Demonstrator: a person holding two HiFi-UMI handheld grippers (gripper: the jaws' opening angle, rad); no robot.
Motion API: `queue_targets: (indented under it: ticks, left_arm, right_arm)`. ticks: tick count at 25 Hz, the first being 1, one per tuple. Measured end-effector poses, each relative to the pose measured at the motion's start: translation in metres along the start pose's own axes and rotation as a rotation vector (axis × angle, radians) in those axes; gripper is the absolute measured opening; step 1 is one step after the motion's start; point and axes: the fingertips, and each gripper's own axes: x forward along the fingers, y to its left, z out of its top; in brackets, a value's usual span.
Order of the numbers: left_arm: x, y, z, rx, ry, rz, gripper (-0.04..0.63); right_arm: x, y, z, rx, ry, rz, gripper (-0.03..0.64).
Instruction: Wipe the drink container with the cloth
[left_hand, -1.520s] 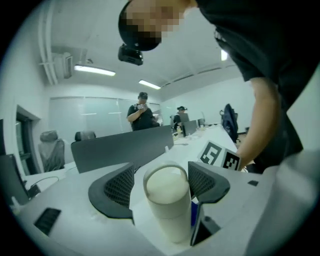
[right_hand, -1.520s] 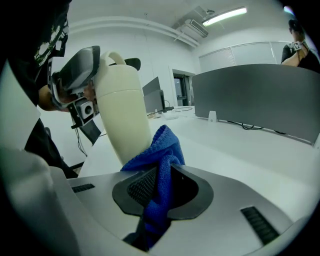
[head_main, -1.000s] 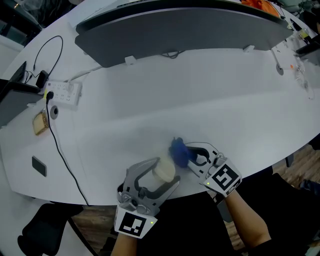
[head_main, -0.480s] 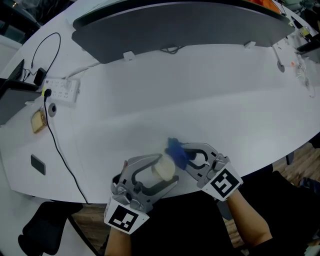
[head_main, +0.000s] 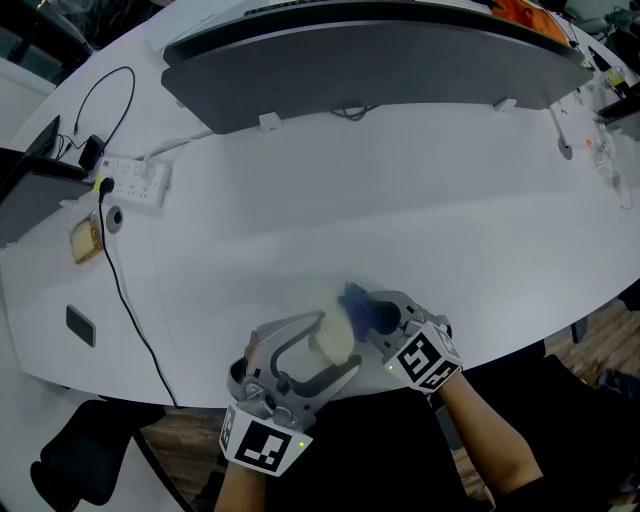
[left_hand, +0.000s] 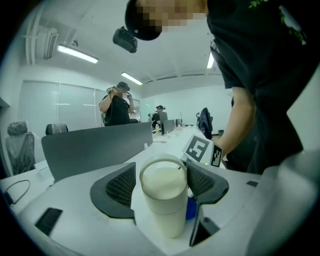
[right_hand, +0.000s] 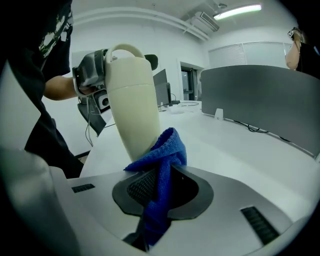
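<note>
Left gripper (left_hand: 161, 184) has its jaws closed on the sides of a cream drink container (left_hand: 164, 210), which stands between the ribbed pads. Just to its right, the right gripper (right_hand: 162, 189) is clamped tight on a blue cloth (right_hand: 161, 150), the bunched end pressed against the container's lower side. Both sit at the near edge of a white table (head_main: 400, 200). Beyond them runs a grey partition (head_main: 370, 60), and a power strip (head_main: 132, 183) lies well off to the left gripper's left.
</note>
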Motion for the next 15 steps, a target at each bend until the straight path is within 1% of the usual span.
queue_targets:
  ticks: [2, 4, 5, 7, 8, 9, 11, 13, 15]
  left_arm:
    - [-0.003, 0.005, 0.0, -0.025, 0.019, 0.124, 0.299]
    - [-0.006, 0.008, -0.001, -0.095, 0.011, 0.269, 0.31]
    - [-0.006, 0.008, -0.002, -0.128, 0.009, 0.325, 0.31]
    - [-0.005, 0.01, -0.003, -0.164, 0.012, 0.402, 0.309]
    - [-0.003, 0.013, -0.003, -0.173, 0.015, 0.424, 0.308]
    - [-0.001, 0.015, -0.003, -0.179, 0.019, 0.433, 0.305]
    - [0.003, 0.014, -0.004, -0.178, 0.02, 0.409, 0.285]
    - [0.003, 0.012, -0.005, -0.159, 0.004, 0.345, 0.285]
    - [0.003, 0.009, -0.005, -0.126, -0.022, 0.24, 0.284]
  right_arm:
    - [0.0, -0.001, 0.0, 0.004, -0.004, 0.005, 0.044]
    - [0.001, -0.002, 0.0, 0.009, -0.011, 0.003, 0.044]
    - [0.001, -0.001, 0.001, 0.007, -0.014, 0.001, 0.044]
    - [0.002, -0.002, 0.003, -0.001, -0.021, -0.009, 0.044]
    - [0.002, -0.002, 0.003, 0.001, -0.025, -0.013, 0.044]
    - [0.002, -0.002, 0.003, 0.005, -0.03, -0.016, 0.044]
    - [0.002, -0.002, 0.002, 0.015, -0.037, -0.022, 0.044]
    - [0.001, -0.003, 0.004, 0.037, -0.055, -0.025, 0.044]
    - [-0.001, -0.004, 0.006, 0.083, -0.08, -0.024, 0.044]
